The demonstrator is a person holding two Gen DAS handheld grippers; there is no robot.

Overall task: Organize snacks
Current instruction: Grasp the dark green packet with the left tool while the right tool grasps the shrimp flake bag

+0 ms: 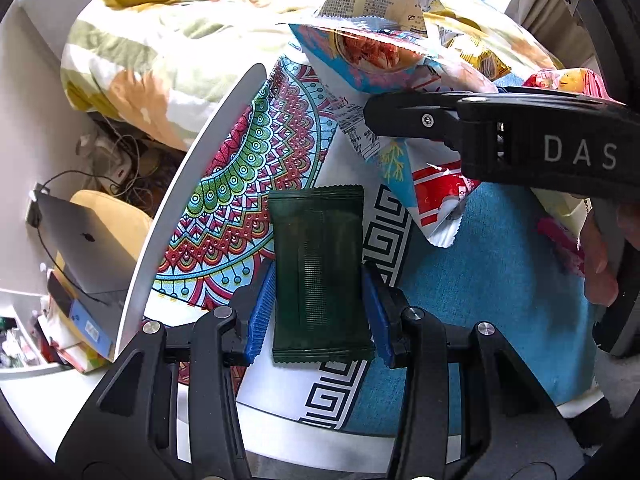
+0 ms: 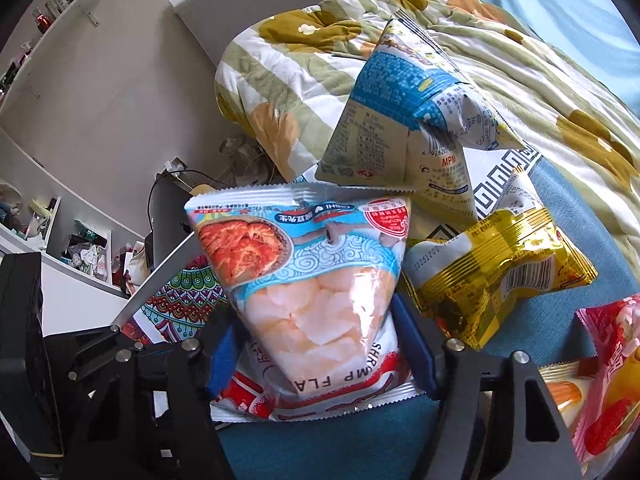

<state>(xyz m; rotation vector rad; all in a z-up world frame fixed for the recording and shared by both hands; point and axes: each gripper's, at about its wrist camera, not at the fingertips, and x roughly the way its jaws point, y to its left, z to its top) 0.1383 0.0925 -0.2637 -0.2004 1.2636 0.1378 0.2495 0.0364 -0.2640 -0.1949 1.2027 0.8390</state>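
Left wrist view: left gripper [image 1: 318, 312] angled steeply down, blue pads clamped on dark green packet [image 1: 320, 272] over patterned cloth [image 1: 240, 184] on the table; right gripper [image 2: 320, 354] tilted down, jaws straddling the shrimp-flavour bag [image 2: 316, 292], contact unclear.

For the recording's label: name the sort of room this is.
Most likely a bedroom: a floral quilted duvet in green and mustard lies bunched beside the snack surface, a closed grey laptop sits below, and cluttered white wall shelves stand nearby.
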